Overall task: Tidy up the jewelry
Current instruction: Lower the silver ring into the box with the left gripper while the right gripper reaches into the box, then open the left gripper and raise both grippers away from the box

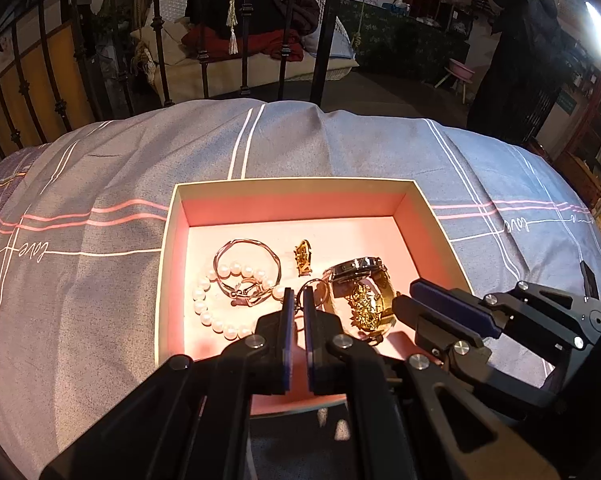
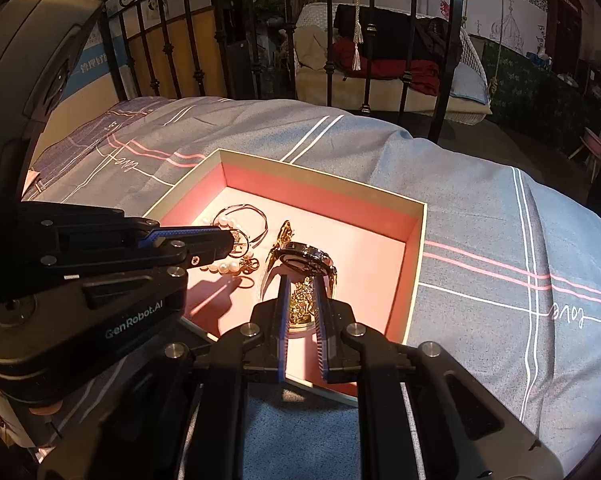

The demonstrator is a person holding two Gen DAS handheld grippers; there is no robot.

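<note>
An open box with a pink lining (image 1: 292,184) (image 2: 320,172) lies on the bed. Inside are a pearl bracelet (image 1: 204,308), a silver bangle (image 1: 246,248), a small gold brooch (image 1: 302,258) and a gold-banded watch (image 1: 356,266) (image 2: 304,254). My left gripper (image 1: 298,294) (image 2: 231,240) hangs over the box, shut on a thin hoop (image 1: 316,292) (image 2: 240,242). My right gripper (image 2: 301,280) (image 1: 402,296) is over the box's near right part. It is nearly shut on a gold filigree ornament (image 2: 300,300) (image 1: 364,308) right at the watch. Whether that ornament belongs to the watch band is unclear.
The box rests on a grey-blue bedspread (image 1: 100,184) with pink and white stripes. A black iron bed rail (image 1: 244,40) runs along the far edge. Beyond it stands a wicker swing seat piled with clothes, and a person in a dark coat (image 1: 528,40) is far right.
</note>
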